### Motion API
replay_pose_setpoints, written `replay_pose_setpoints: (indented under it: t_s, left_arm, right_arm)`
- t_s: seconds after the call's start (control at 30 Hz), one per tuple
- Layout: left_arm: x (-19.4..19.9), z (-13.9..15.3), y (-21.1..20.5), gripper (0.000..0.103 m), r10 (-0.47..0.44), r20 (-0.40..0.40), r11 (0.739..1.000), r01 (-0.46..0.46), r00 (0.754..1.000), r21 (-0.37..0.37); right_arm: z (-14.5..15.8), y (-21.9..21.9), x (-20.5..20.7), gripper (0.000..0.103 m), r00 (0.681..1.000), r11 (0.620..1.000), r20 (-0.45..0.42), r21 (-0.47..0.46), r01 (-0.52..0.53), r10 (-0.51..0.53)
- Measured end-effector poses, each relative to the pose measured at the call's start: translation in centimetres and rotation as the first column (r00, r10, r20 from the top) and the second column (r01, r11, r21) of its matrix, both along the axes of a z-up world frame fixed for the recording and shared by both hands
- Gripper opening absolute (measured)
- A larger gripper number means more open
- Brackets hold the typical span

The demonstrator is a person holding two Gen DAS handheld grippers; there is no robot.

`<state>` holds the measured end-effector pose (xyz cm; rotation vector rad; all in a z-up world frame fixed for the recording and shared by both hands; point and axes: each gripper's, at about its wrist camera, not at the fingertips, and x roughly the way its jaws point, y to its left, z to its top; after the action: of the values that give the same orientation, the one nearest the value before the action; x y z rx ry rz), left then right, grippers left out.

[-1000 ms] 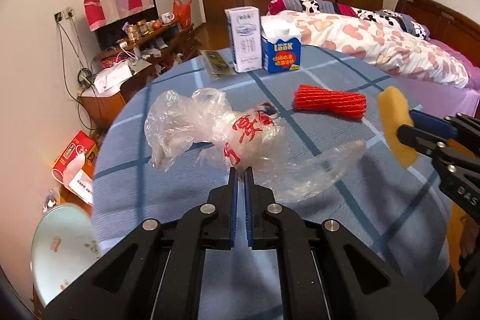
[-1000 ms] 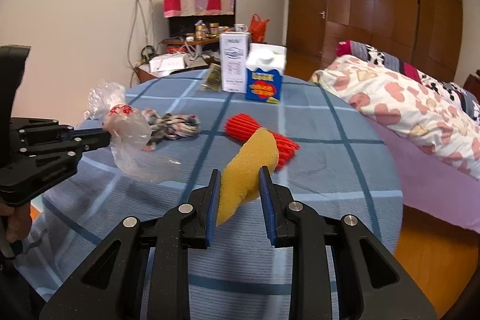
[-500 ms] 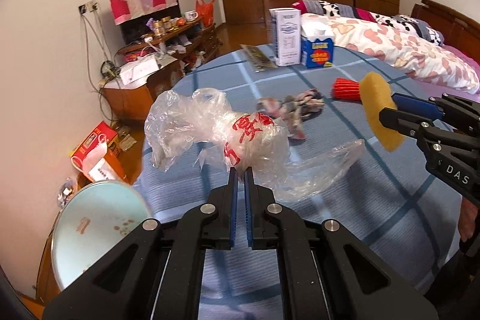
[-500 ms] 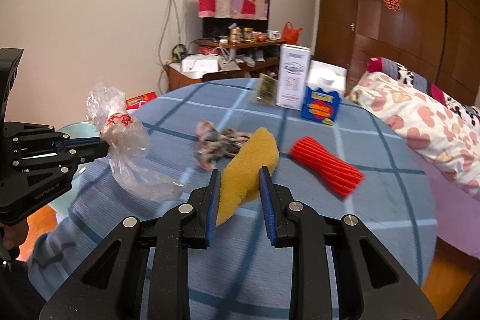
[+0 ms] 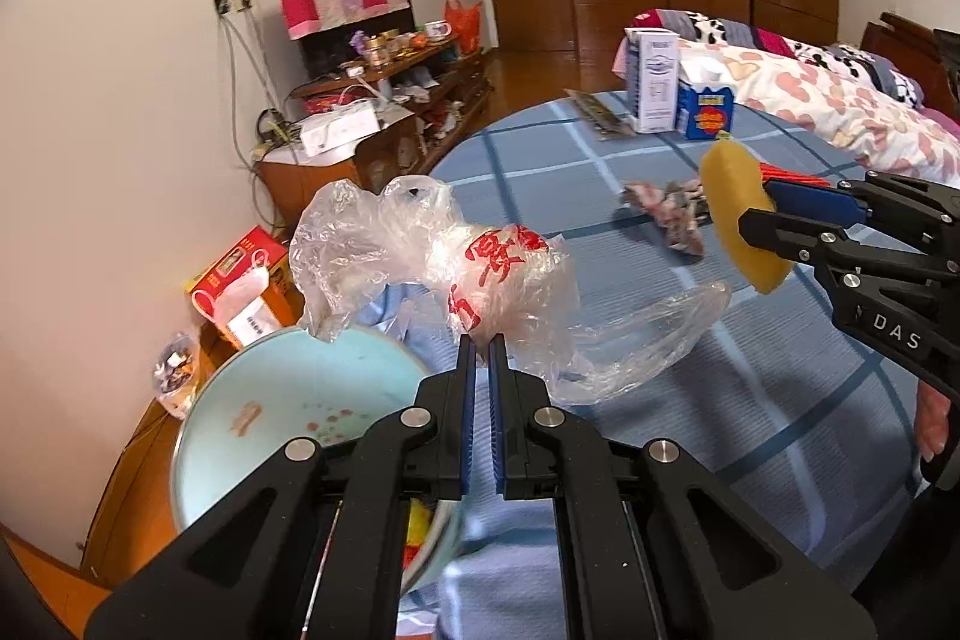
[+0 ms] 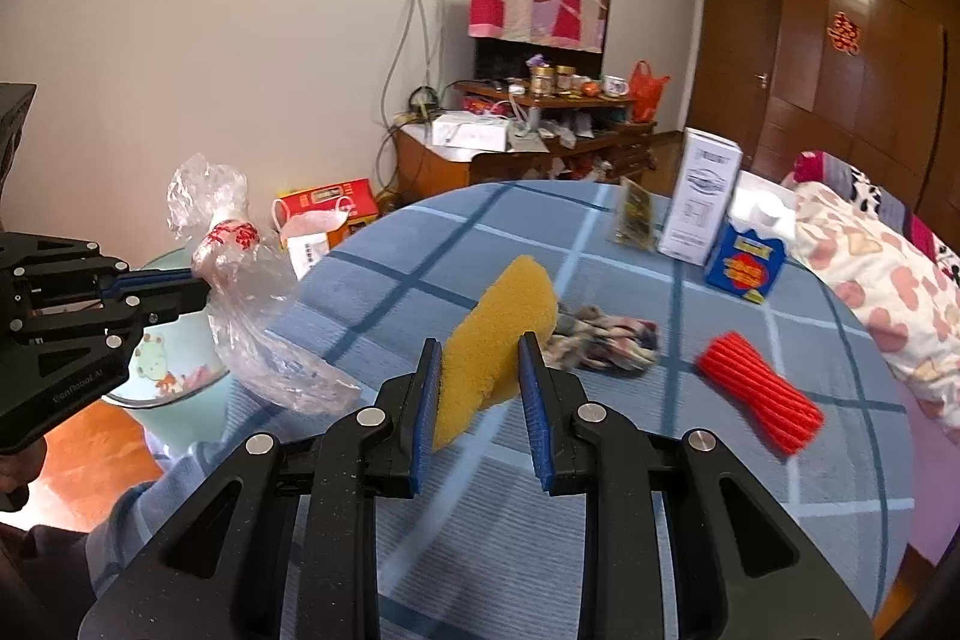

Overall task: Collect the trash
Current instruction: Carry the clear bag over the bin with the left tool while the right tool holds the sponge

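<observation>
The tablecloth (image 6: pixel 456 244) is blue with a grid of darker blue and white stripes. The crumpled plastic bag (image 5: pixel 480 280) is clear with red characters. The sponge (image 6: pixel 498 322) is mustard yellow. The ribbed foam sleeve (image 6: pixel 759 394) is bright red. The basin (image 5: pixel 288 400) is pale turquoise. The quilt (image 6: pixel 888 274) is cream with pink hearts. The carton (image 6: pixel 744 268) is blue with a yellow-and-red label.

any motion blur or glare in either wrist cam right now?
Right wrist: table and red roll smeared; sponge in the tongs sharp. Left wrist: sharper, slight smear on the rag; soft glare on the plastic bag. Both: strong fisheye bend.
</observation>
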<state>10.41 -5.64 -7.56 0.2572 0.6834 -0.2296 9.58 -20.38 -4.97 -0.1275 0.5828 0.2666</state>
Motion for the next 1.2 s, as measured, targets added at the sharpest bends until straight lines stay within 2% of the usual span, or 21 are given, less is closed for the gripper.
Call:
replay_pose_setpoints:
  t_s: [0.67, 1.2]
  left_arm:
    - [-0.1, -1.1, 6.5, 0.004, 0.139, -0.017, 0.990, -0.138, 0.990, 0.006]
    - [-0.1, -1.2, 9.1, 0.004, 0.189, -0.017, 0.982, -0.188, 0.982, 0.004]
  right_arm:
    - [0.6, 6.9, 1.3, 0.027, 0.990, 0.989, 0.010, -0.042, -0.140, 0.141]
    - [0.2, 9.8, 2.3, 0.027, 0.982, 0.980, -0.001, -0.064, -0.190, 0.190]
